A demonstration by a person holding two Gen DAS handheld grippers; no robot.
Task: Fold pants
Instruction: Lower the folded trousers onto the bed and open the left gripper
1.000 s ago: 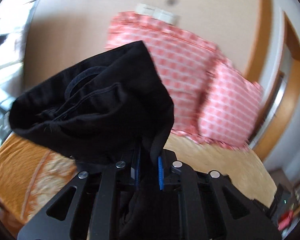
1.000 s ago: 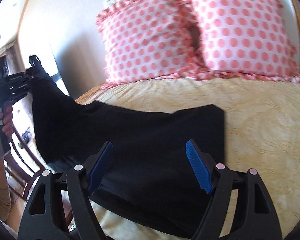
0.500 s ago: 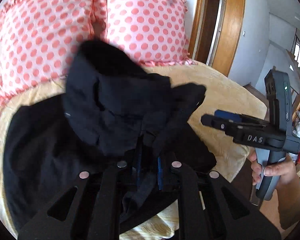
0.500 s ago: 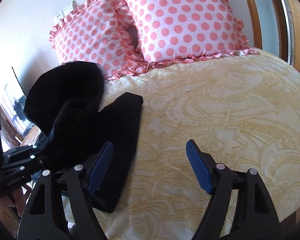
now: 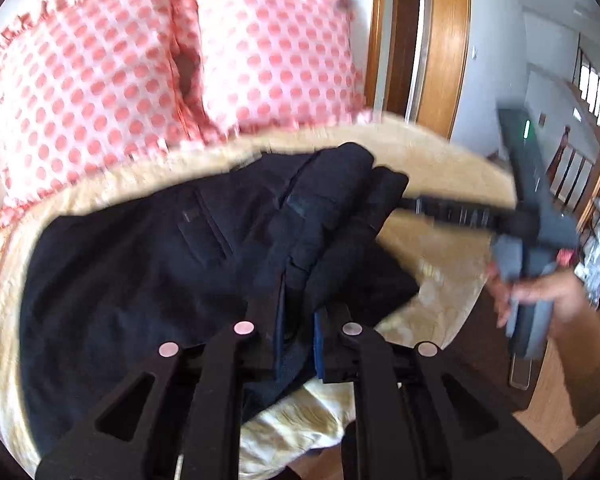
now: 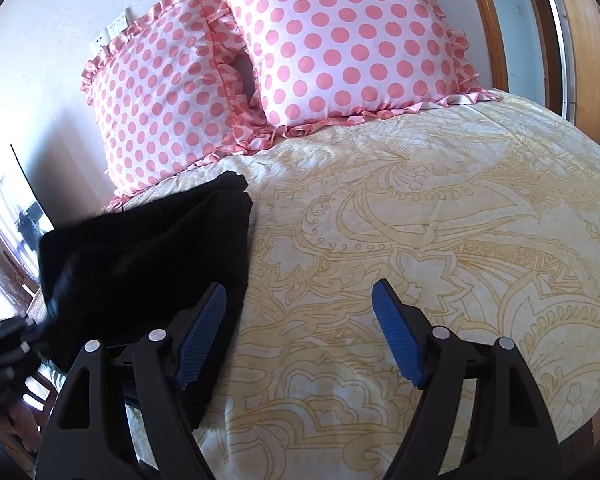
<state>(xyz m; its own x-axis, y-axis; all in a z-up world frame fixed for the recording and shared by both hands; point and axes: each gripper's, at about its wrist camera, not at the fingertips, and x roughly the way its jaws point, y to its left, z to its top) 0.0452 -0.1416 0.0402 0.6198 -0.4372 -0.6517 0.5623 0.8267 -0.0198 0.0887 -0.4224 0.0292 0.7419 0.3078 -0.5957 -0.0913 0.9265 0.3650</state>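
Both low: left gripper (image 5: 297, 336) pinches pants (image 5: 147, 264) (right gripper (image 6: 300, 336) agape).

1. Dark navy, near-black cloth pants (image 5: 147, 264), partly folded, spread across the near left side of the bed.
2. Welt back pocket facing up on the flat lower layer.
3. Thick bunched fold (image 5: 332, 216) lying along the right edge of the flat layer.
4. Near end of that fold pinched between closed jaws.
5. Seen from the right wrist as a flat black stack (image 6: 147, 264) just short of the pillows.
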